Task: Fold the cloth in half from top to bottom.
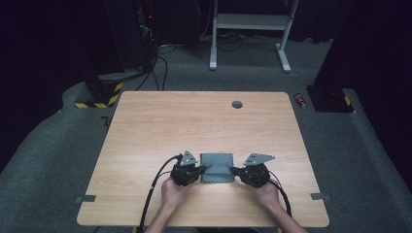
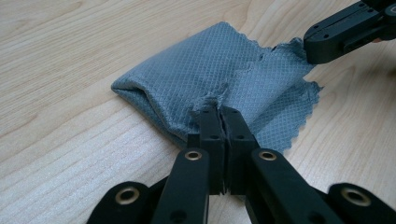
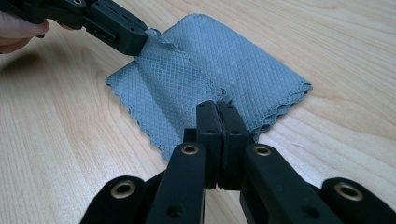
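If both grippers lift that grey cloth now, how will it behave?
The grey cloth looks thin and already folded, so it will probably sag between the left gripper and right gripper. Its puckering suggests it is light and floppy.

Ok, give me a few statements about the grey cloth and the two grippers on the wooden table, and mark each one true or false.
1. The grey diamond-textured cloth lies folded on the light wooden table. True.
2. The left gripper is wide open above the cloth. False: its jaws are shut on the cloth's edge.
3. The right gripper pinches the cloth too. True.
4. The cloth's visible edges are scalloped. True.
5. The cloth hangs off the table's far edge. False: it lies near the person's side.
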`<state>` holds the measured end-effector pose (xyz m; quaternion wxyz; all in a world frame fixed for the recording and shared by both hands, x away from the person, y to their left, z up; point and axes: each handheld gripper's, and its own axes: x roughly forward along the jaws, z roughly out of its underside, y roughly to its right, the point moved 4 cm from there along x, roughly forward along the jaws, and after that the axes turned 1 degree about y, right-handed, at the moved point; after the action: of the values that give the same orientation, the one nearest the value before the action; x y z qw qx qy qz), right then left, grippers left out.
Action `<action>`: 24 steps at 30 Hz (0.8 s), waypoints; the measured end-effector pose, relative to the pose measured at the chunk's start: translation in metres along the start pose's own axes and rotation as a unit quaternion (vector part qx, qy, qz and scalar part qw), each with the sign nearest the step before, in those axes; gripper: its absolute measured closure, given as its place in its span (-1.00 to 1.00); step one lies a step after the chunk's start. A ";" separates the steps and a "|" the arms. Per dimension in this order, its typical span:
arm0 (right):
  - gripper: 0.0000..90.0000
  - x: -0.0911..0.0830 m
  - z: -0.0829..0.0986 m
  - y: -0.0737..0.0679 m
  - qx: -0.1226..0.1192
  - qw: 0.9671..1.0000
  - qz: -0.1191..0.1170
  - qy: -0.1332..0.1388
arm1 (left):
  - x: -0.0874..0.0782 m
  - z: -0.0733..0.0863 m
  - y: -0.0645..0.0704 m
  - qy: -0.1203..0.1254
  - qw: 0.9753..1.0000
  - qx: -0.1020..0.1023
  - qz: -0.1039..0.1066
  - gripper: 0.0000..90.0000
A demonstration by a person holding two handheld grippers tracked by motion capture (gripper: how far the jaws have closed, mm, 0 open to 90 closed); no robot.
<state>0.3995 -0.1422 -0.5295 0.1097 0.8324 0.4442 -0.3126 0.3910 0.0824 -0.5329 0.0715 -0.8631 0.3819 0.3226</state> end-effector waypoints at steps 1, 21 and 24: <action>0.97 0.000 0.001 0.000 0.000 1.000 0.000 -0.001 | 0.000 0.001 0.000 0.000 1.000 0.000 0.000 0.97; 0.78 -0.002 0.012 -0.008 0.016 1.000 -0.017 -0.014 | -0.015 0.015 0.005 0.011 0.999 -0.027 0.036 0.64; 0.76 -0.010 0.010 -0.010 0.019 1.000 -0.024 -0.001 | -0.029 0.009 0.002 0.032 0.998 -0.037 0.035 0.53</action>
<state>0.3829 -0.1478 -0.5299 0.0865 0.8230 0.4584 -0.3241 0.3710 0.1019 -0.5219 0.0162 -0.8610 0.4021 0.3110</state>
